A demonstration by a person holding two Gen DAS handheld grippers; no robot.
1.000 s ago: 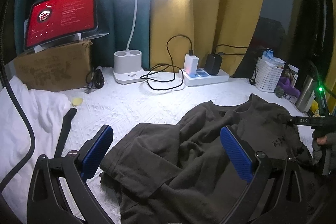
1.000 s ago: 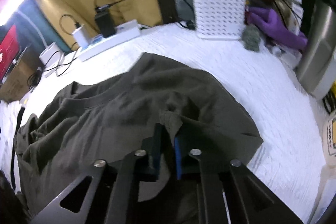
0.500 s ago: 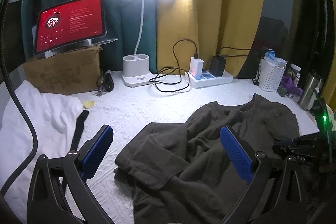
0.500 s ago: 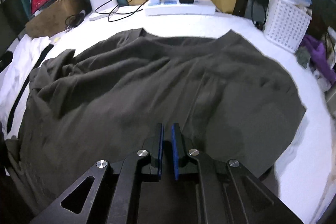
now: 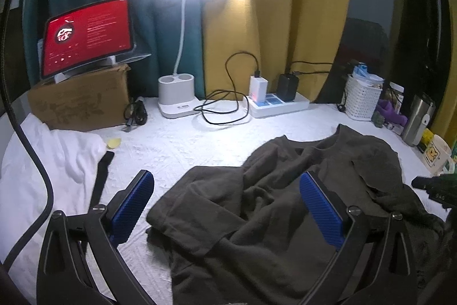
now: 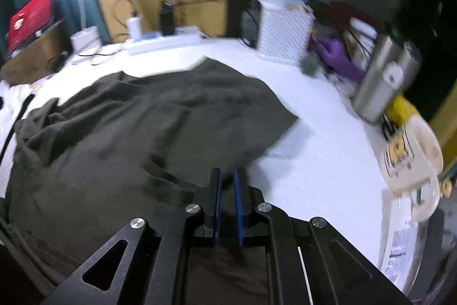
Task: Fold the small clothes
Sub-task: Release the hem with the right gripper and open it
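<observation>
Dark grey-brown T-shirt (image 5: 285, 207) lies crumpled on the white textured cover (image 5: 182, 142), spread beneath and ahead of both grippers. Left gripper (image 5: 227, 207) stands wide open, its blue pads (image 5: 131, 205) apart above the shirt's rumpled left portion, nothing pressed between them. Right gripper (image 6: 227, 190) is drawn nearly together, a narrow slit between its pads; shirt cloth shows in the slit, but blur prevents confirming a pinch. Shirt's right hem (image 6: 274, 107) lies ahead of those fingertips.
</observation>
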